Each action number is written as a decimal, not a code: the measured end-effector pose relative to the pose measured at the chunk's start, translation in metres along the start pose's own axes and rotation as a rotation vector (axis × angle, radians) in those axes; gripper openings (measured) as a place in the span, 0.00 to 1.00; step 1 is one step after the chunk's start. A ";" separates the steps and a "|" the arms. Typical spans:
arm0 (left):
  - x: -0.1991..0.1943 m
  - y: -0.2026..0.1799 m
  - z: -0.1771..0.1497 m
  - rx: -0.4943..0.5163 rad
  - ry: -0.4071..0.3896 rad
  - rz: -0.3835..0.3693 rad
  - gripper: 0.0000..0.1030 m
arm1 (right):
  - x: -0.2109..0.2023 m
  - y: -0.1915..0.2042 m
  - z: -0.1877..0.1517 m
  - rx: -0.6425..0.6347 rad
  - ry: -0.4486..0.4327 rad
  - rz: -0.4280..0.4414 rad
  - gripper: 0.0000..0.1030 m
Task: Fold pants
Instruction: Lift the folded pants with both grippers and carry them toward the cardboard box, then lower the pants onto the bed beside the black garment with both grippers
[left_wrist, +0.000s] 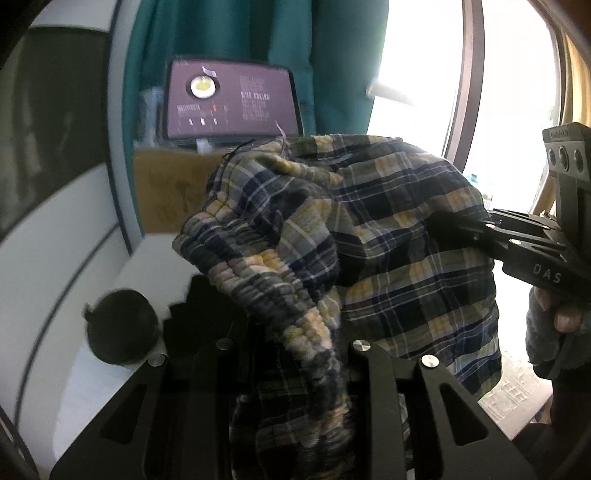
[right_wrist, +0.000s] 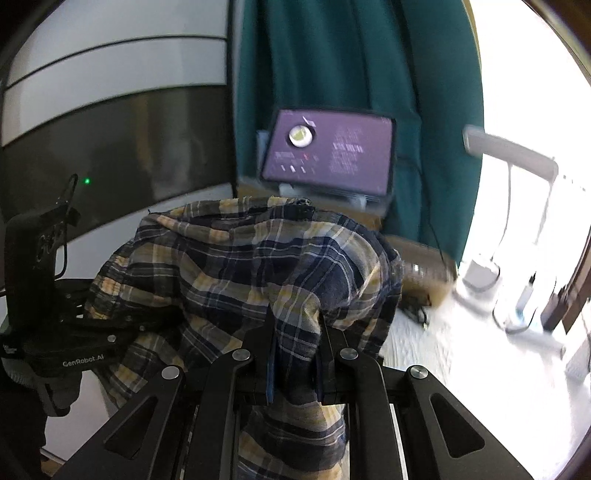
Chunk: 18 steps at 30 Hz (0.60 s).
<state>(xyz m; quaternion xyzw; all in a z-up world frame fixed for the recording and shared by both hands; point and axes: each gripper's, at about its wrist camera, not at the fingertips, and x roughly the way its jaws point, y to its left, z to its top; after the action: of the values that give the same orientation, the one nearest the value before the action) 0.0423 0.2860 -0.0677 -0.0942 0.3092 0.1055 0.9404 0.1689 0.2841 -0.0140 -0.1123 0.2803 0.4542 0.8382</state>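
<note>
The plaid pants hang bunched between both grippers, blue, yellow and grey checks. Their gathered elastic waistband drapes over my left gripper and runs down between its jaws, hiding the fingertips; the gripper is shut on the cloth. In the right wrist view my right gripper is shut on a fold of the pants, with the fabric pinched between its fingers. Each gripper shows in the other's view: the right gripper enters the cloth from the right, the left gripper from the left.
A device with a purple screen stands on a cardboard box before a teal curtain. A black round object lies on the white surface at left. A bright window and some bottles are at right. A gloved hand holds the right gripper.
</note>
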 end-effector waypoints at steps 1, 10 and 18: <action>0.002 0.005 -0.002 -0.005 0.010 -0.003 0.24 | 0.005 -0.003 -0.003 0.011 0.010 -0.001 0.14; 0.042 0.013 0.005 -0.038 0.090 -0.023 0.25 | 0.030 -0.030 -0.024 0.072 0.077 -0.014 0.14; 0.067 0.024 0.003 -0.112 0.139 -0.033 0.36 | 0.043 -0.045 -0.045 0.107 0.135 -0.011 0.14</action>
<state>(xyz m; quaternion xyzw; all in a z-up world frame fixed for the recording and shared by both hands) 0.0905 0.3196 -0.1084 -0.1587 0.3656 0.1001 0.9116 0.2077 0.2694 -0.0788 -0.0993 0.3596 0.4254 0.8245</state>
